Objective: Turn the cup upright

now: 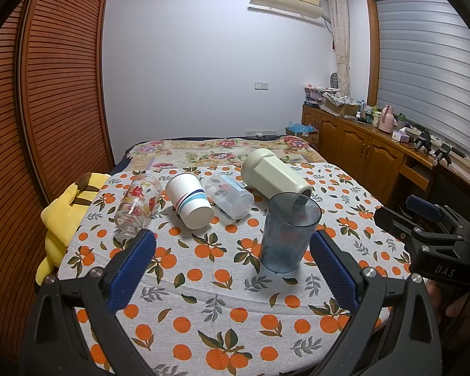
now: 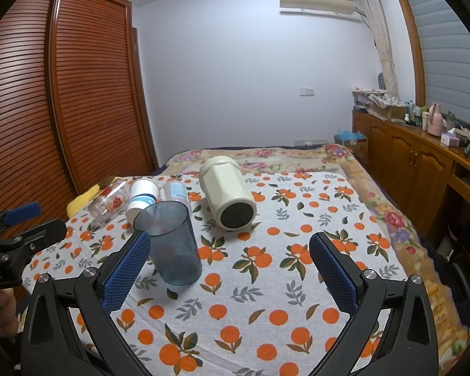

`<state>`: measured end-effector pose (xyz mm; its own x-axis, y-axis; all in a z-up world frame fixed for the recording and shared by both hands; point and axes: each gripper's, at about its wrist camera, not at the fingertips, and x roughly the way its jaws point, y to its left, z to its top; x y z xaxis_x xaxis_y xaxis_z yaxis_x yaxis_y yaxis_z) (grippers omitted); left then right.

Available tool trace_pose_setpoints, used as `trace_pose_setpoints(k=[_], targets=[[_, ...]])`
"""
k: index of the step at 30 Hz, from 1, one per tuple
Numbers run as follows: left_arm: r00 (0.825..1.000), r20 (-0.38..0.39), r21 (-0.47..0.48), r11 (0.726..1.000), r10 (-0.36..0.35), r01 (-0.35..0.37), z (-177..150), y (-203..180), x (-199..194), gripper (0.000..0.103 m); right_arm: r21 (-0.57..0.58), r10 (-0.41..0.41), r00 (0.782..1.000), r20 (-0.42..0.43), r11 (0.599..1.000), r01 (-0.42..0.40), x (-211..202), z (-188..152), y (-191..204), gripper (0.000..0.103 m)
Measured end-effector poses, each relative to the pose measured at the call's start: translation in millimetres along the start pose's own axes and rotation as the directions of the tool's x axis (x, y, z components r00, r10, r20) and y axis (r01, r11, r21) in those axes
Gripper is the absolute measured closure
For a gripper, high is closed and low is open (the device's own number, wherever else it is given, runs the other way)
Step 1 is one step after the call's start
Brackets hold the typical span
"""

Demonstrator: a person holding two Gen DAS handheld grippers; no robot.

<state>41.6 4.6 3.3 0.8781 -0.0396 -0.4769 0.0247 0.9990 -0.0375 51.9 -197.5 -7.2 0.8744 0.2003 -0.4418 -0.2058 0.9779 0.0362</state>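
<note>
Four cups (image 1: pixel 189 200) lie toppled near the tablecloth's (image 1: pixel 222 307) far edge beyond the upright blue cup (image 1: pixel 286 235), so either spread, empty gripper, left gripper (image 1: pixel 233 269) or right gripper (image 2: pixel 230 274), likely reaches for one next.

**Five cups on the orange-print cloth**

Cups total: 5. Upright: 1, blue translucent cup (image 1: pixel 289 238). On their sides: 4 — printed glass cup (image 1: pixel 138 205), white paper cup with stripes (image 1: pixel 189 199), clear plastic cup (image 1: pixel 230 195), cream faceted cup (image 1: pixel 274 174). Yellow plush toy (image 1: pixel 64 216): 1, at the cloth's left edge. Tools: 2, left tool (image 1: pixel 233 261) and right tool (image 2: pixel 230 264).
</note>
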Motion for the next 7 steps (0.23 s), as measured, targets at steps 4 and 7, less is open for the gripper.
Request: trace_pose_setpoints(k=[4,7], targets=[[1.000,-0.001,-0.001,1.000,0.000,0.000,-0.1,0.7,0.0,0.003,0.000,0.000,1.000,0.000,1.000,0.000,-0.5,-0.3,0.4,0.000],[1.000,-0.001,-0.001,1.000,0.000,0.000,-0.2,0.6,-0.1,0.003,-0.001,-0.001,1.000,0.001,1.000,0.001,-0.4,-0.3,0.4,0.000]])
